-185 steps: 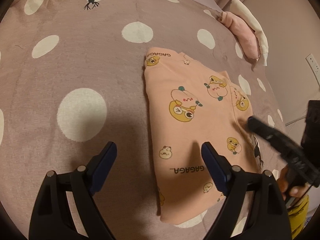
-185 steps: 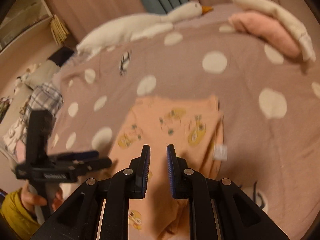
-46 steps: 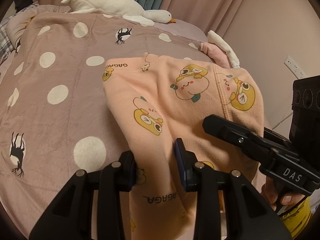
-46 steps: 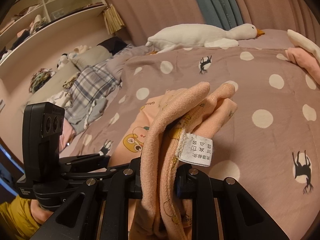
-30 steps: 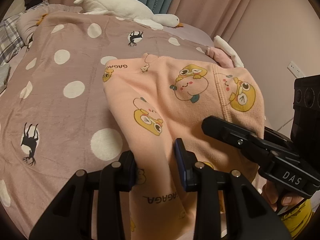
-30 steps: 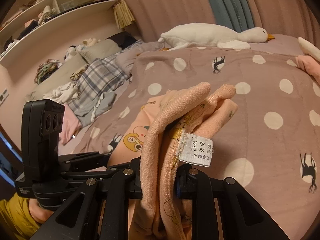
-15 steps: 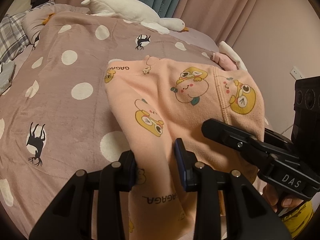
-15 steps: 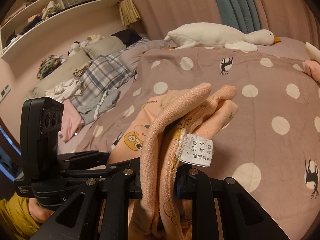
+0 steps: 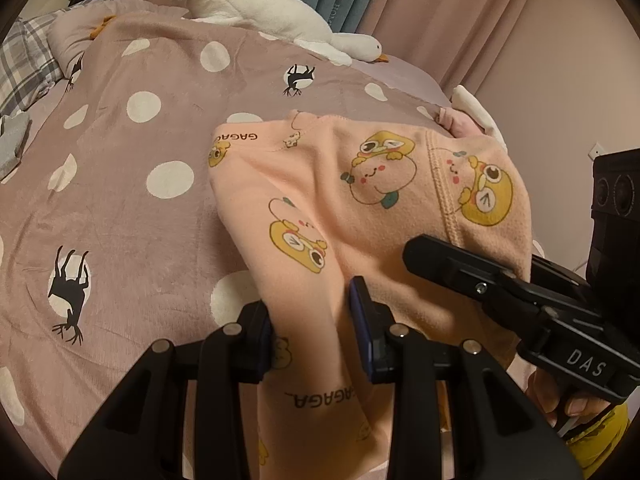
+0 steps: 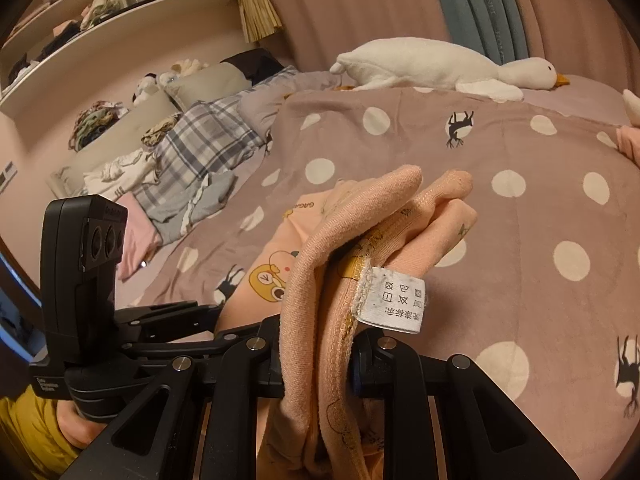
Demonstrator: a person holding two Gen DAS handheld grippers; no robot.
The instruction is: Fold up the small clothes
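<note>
The peach garment point(image 9: 360, 216), printed with yellow cartoon figures, is lifted at its near edge while its far part seems to lie on the bed point(image 9: 132, 208), toward 12 o'clock from both cameras. The left gripper point(image 9: 312, 320) has its jaws narrow and pinched on one bunch of the cloth. The right gripper point(image 10: 316, 356) also has narrow jaws, holding several thick layers with a white care label point(image 10: 394, 300) hanging at 3 o'clock of them. I judge the step is a fold: the held edge is being carried over the flat part. The next move calls for both grippers to travel together, keeping the edge straight, then lower and release. A white goose toy point(image 9: 276, 12) lies at 12 o'clock.
</note>
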